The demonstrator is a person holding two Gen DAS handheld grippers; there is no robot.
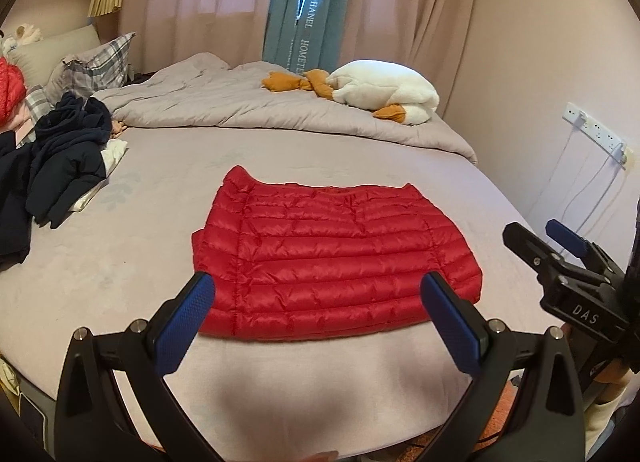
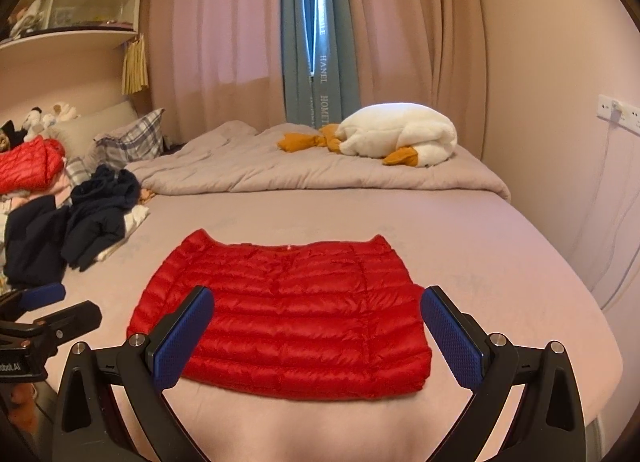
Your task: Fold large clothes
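A red quilted down jacket (image 1: 328,262) lies folded into a flat rectangle on the pale bed sheet (image 1: 120,262); it also shows in the right wrist view (image 2: 288,318). My left gripper (image 1: 316,314) is open and empty, held above the jacket's near edge. My right gripper (image 2: 316,326) is open and empty, also above the near edge. The right gripper appears at the right of the left wrist view (image 1: 544,238), and the left gripper at the left of the right wrist view (image 2: 52,302).
Dark navy clothes (image 2: 80,221) lie piled at the bed's left. Another red jacket (image 2: 32,169) sits on folded clothes by the checked pillow (image 2: 132,137). A grey duvet (image 2: 320,169) with a white goose plush (image 2: 400,133) lies at the back. A power strip (image 1: 596,133) hangs on the right wall.
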